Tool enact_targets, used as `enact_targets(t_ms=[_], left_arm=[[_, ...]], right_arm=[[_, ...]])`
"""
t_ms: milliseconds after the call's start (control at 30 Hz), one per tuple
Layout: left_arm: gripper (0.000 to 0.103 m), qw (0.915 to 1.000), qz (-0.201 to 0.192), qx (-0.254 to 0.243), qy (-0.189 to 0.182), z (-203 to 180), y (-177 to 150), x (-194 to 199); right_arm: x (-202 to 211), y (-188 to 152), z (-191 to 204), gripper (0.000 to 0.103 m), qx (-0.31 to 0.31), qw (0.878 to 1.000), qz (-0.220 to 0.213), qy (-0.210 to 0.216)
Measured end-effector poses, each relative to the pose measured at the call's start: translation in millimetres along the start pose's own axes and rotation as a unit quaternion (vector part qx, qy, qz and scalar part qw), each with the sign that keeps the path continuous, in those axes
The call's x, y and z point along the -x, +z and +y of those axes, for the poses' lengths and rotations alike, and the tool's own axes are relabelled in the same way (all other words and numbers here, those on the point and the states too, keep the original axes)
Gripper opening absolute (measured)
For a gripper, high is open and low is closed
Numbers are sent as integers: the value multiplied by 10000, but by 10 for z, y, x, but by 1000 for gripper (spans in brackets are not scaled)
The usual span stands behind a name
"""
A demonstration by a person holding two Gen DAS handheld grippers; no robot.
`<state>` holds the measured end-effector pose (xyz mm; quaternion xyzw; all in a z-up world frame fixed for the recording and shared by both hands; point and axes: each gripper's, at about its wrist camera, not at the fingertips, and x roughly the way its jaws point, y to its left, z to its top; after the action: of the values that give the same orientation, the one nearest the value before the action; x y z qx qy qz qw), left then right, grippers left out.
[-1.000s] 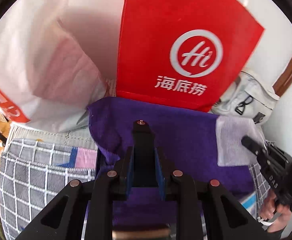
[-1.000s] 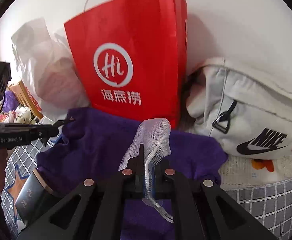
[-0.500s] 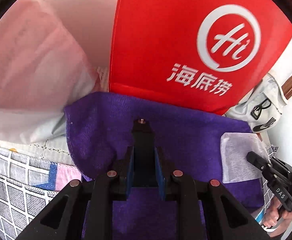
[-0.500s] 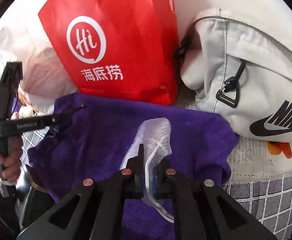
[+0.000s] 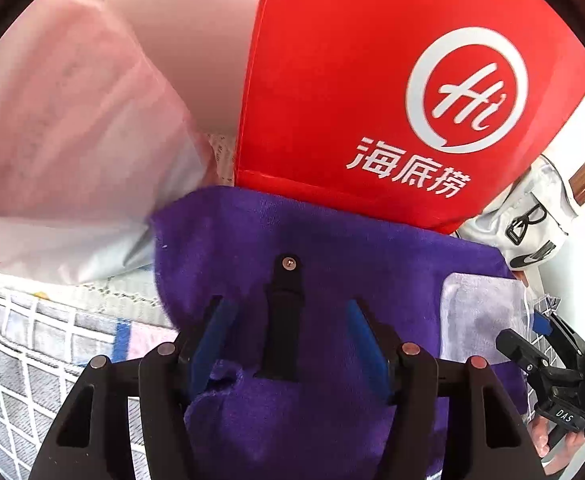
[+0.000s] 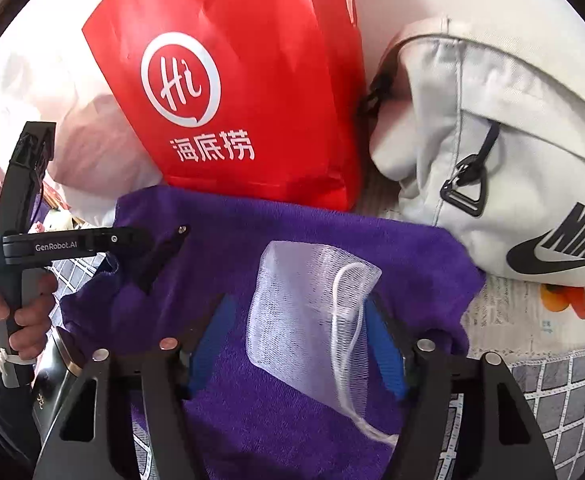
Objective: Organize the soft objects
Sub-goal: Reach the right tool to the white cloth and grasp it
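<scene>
Snagging risk: purple towel (image 5: pixel 332 264) bunches under the left gripper (image 5: pixel 288 340), jaws apart, nothing held — a lift could drag that fold.
Mesh pouch (image 6: pixel 312 320): lies loose on the towel between the right gripper's (image 6: pixel 304 344) spread fingers; its cord could catch a pad.
Red bag (image 6: pixel 244 80): just ahead — may tip.

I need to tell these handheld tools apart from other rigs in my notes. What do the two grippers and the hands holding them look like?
Both are matte black plastic, with angular cut-out arms, copper-coloured rivets and blue pads inside the fingers. The left gripper carries white "GenRobot.AI" lettering on its body and has a pistol-style handle gripped by a bare hand with a dark sleeve. The right gripper shows white "DAS" lettering.
</scene>
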<state>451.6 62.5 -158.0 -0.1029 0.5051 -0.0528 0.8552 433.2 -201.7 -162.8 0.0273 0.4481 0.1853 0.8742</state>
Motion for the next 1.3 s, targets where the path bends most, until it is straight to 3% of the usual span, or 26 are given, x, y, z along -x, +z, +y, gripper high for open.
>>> enact_targets(t_ms=[167, 333, 633, 767, 867, 1000, 1200, 1300], left_arm=[[75, 9991, -230, -72, 336, -74, -42, 328], [76, 9974, -247, -67, 674, -103, -197, 678], [76, 9954, -695, -155, 639, -124, -782, 1319], [76, 9951, -713, -112, 676, -88, -1039, 1566], [76, 9946, -768, -82, 687, -22, -1233, 1741], [76, 9952, -786, 117, 574, 124, -1476, 1920], [76, 9948, -748, 309, 614, 227, -1874, 1955], [76, 9955, -659, 332, 597, 250, -2037, 1917]], right_arm=[[125, -39, 14, 79, -124, 9997, 74, -185], [444, -98, 156, 80, 21, 9989, -54, -470], [1061, -452, 444, 80, -25, 9983, -227, -530], [1285, -681, 580, 91, -57, 9968, -348, -721], [1473, -893, 670, 93, -86, 9949, -487, -878], [1673, -1194, 750, 93, -61, 9966, -636, -514], [1705, -1667, 1008, 92, 25, 9988, -378, -304], [1708, -1929, 1211, 76, 159, 9993, -331, 59]])
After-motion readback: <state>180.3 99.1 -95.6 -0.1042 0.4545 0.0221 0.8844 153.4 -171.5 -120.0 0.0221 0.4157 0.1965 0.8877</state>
